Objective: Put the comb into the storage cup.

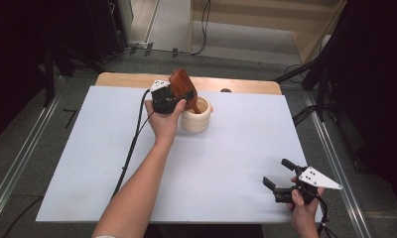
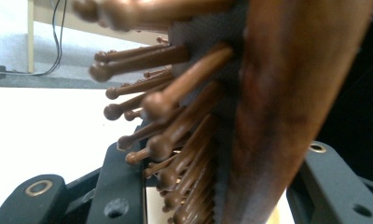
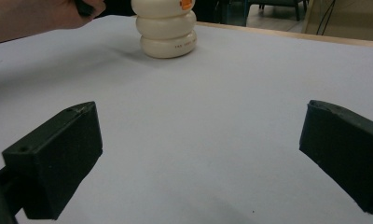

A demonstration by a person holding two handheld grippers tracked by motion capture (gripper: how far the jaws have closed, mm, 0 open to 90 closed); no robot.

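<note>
A brown wooden hairbrush (image 1: 182, 87) is clamped in my left gripper (image 1: 179, 99), its head up and its handle reaching down into a cream ribbed cup (image 1: 197, 115) at the table's far middle. In the left gripper view the hairbrush (image 2: 268, 112) stands close between the two black jaws, its ball-tipped bristles pointing left. My right gripper (image 1: 280, 173) rests open near the front right corner with nothing between its fingers. In the right gripper view its gripper (image 3: 201, 154) faces the cup (image 3: 168, 32), which stands far off across bare white surface.
A white sheet (image 1: 226, 163) covers the table (image 1: 137, 79), whose wooden edge shows at the back. The left gripper's black cable (image 1: 132, 148) trails down the left side. Dark stands and cables ring the table on the floor.
</note>
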